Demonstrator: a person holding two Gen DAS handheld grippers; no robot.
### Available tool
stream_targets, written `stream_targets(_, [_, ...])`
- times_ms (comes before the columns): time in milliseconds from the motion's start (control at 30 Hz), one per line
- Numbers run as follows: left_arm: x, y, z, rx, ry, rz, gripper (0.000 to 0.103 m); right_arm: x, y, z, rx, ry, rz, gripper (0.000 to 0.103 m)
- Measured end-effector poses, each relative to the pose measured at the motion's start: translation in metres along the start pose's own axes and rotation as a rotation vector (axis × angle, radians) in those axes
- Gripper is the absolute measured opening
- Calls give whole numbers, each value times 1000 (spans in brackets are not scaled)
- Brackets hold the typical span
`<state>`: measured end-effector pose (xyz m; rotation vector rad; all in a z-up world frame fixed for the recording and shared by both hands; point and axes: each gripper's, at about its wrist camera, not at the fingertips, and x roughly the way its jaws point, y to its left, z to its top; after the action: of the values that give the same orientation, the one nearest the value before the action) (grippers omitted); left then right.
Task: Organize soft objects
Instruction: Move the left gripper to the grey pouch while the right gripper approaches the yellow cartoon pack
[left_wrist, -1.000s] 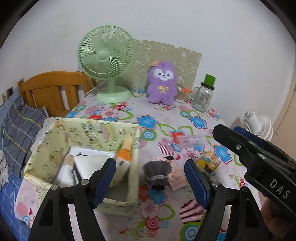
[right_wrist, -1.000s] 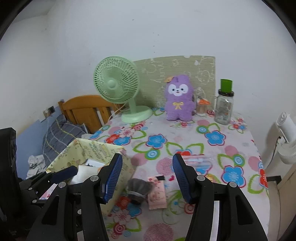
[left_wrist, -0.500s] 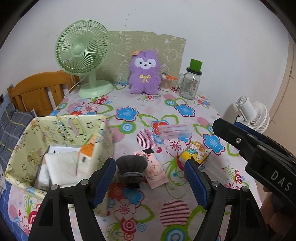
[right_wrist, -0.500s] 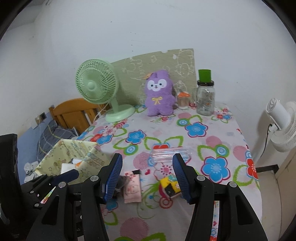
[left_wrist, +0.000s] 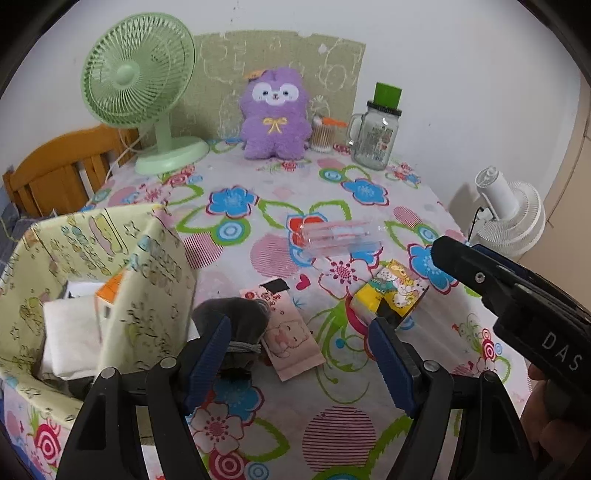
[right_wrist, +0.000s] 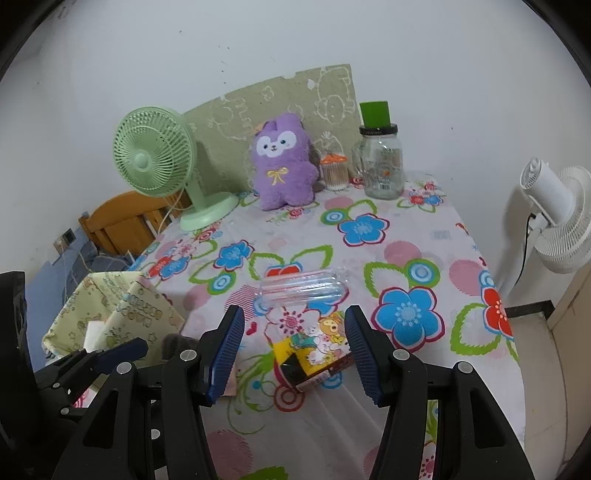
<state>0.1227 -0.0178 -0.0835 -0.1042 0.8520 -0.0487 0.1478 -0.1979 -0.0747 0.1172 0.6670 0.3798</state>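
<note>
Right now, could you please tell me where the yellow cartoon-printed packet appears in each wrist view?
Left wrist view: yellow cartoon-printed packet right of centre, just above the right fingertip.
Right wrist view: lower centre, between the two blue pads.
Shared landmark: the clear plastic tube case lies just beyond it.

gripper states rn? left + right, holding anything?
Left gripper: open, holding nothing; the pink packet lies on the table between its fingers.
Right gripper: open, holding nothing, above the yellow packet.

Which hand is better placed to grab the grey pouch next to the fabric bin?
Probably left: the grey pouch lies beside the left gripper's open jaws, while the right gripper faces the yellow packet.
</note>
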Motion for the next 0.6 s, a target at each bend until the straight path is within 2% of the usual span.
stream_targets(267, [25, 3, -3, -5, 33, 47, 79, 22, -13, -5, 17, 41, -11, 60])
stream_targets(400, [32, -2, -4, 11, 17, 62, 89, 36, -14, -9, 7, 80, -23, 60])
stream_targets(600, [43, -11, -6, 35, 9, 135, 101, 52, -20, -15, 15, 113, -26, 60])
